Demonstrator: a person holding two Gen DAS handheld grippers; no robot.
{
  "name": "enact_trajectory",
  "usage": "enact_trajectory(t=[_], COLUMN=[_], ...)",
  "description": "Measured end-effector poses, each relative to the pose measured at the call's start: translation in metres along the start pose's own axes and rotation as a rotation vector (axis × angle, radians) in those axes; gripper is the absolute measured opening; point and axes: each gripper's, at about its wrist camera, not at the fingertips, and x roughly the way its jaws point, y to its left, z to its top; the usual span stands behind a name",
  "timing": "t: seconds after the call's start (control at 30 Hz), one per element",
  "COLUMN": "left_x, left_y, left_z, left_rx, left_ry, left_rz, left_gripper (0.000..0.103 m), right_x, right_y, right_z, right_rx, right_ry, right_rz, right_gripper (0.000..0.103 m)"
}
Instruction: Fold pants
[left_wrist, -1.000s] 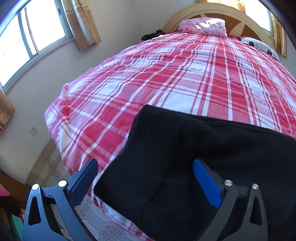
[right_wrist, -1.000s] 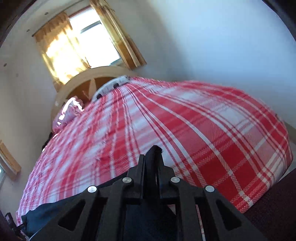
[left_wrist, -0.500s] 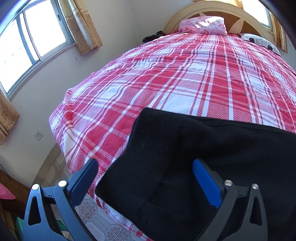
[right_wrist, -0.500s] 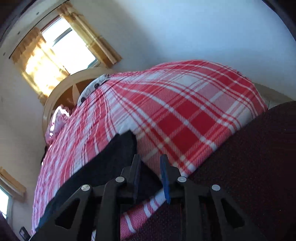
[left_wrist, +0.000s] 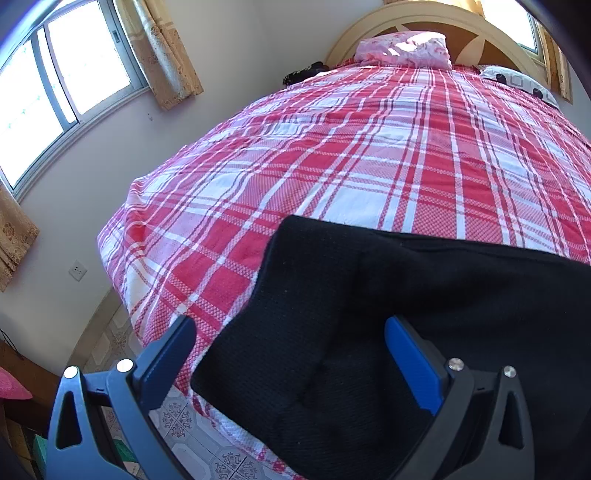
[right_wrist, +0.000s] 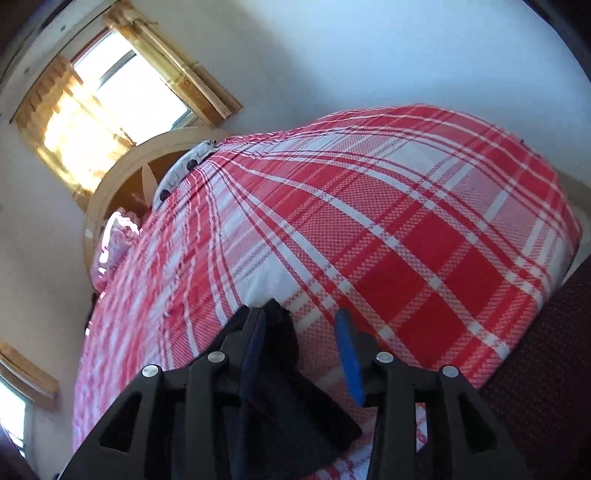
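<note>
Pants' place: the black pants (left_wrist: 388, 332) are lying on the red plaid bedspread (left_wrist: 332, 166) at the near edge of the bed, spreading from the 6 o'clock part of the left wrist view out past 3 o'clock.
Long axis: the cloth is running roughly crosswise to the bed, from the left gripper's side toward the right; its far end is out of sight.
Direction from the left gripper: the pants are lying straight ahead and below, at about 12 o'clock from the left gripper (left_wrist: 291, 354), with a hanging corner dropping over the bed edge toward 6 o'clock.
Direction from the right gripper: a folded end of the pants (right_wrist: 280, 376) is sitting between the fingers of the right gripper (right_wrist: 303, 339), leaning against the 9 o'clock side.
Nearer hand: both grippers are right at the cloth; the right one is judged the closer, since the fabric is lying inside its gap.
Left fingers: spread wide, with cloth in the span but no pad (left_wrist: 412, 365) pressing on it.
Right fingers: opening; the left pad (right_wrist: 253, 354) is touching the fabric, while the right blue pad (right_wrist: 349, 354) is standing clear of it, so the cloth is being let go.
Next move, as a judgement: the left gripper is looking best placed to close on the near edge.
</note>
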Motion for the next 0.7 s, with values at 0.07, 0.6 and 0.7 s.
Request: enact_trajectory(t=[0.07,0.6,0.7], left_x=[0.0,-0.001,0.0], left_y=[0.0,0.001,0.003], left_z=[0.0,0.0,0.0], left_rx=[0.004,0.004,0.004], left_ry=[-0.001,-0.01,-0.01], left_rz=[0.001,0.003,-0.012], left_gripper=[0.103,0.103,0.103], right_x=[0.002,0.011,0.032], right_y=[-0.001,0.078,0.051], right_z=[0.003,0.002,0.008], right_rx=[0.02,-0.385,-0.357], right_ry=[-0.008,-0.126,-0.078], right_rz=[0.032,-0.13,-0.24], right_gripper=[0.042,0.004,0.004])
